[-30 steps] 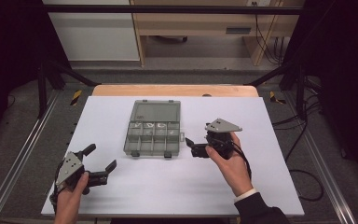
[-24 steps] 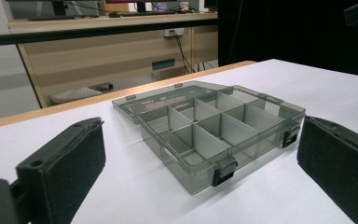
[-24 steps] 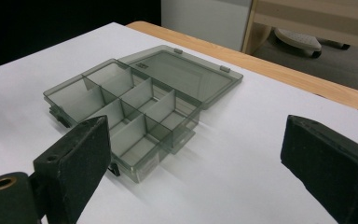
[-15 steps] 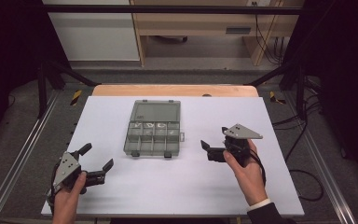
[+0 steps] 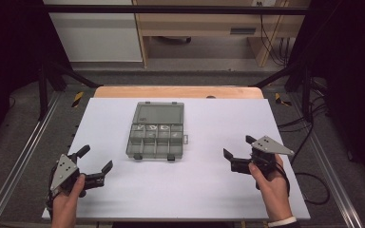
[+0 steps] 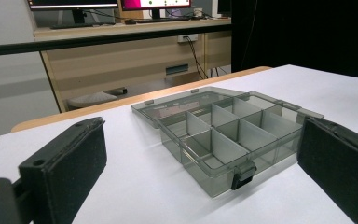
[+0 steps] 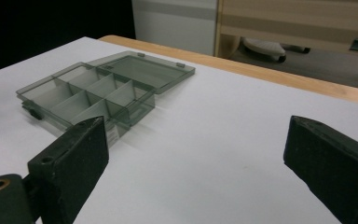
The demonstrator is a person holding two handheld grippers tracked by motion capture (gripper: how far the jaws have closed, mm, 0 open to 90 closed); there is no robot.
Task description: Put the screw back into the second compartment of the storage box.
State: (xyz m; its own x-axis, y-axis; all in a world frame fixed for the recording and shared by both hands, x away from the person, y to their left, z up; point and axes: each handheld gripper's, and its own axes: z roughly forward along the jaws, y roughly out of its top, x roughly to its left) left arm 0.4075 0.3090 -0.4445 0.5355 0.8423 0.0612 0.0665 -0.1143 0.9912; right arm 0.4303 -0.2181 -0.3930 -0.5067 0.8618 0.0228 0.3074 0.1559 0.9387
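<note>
A clear grey compartment box lies in the middle of the white table, its lid folded flat toward the far side. My left gripper is open near the front left corner, well short of the box. My right gripper is open at the right, apart from the box. In the left gripper view the box lies ahead of the wide-open left gripper, and its compartments look empty. In the right gripper view the box lies ahead to the left of the open right gripper.
A wooden strip runs along the table's far edge. Metal rails flank the table on both sides. Cables trail off the right edge. A desk and a cabinet stand beyond the table.
My right gripper has drawn back from beside the box's right side, moving right and toward the person. The left gripper has barely shifted. The box has not moved.
</note>
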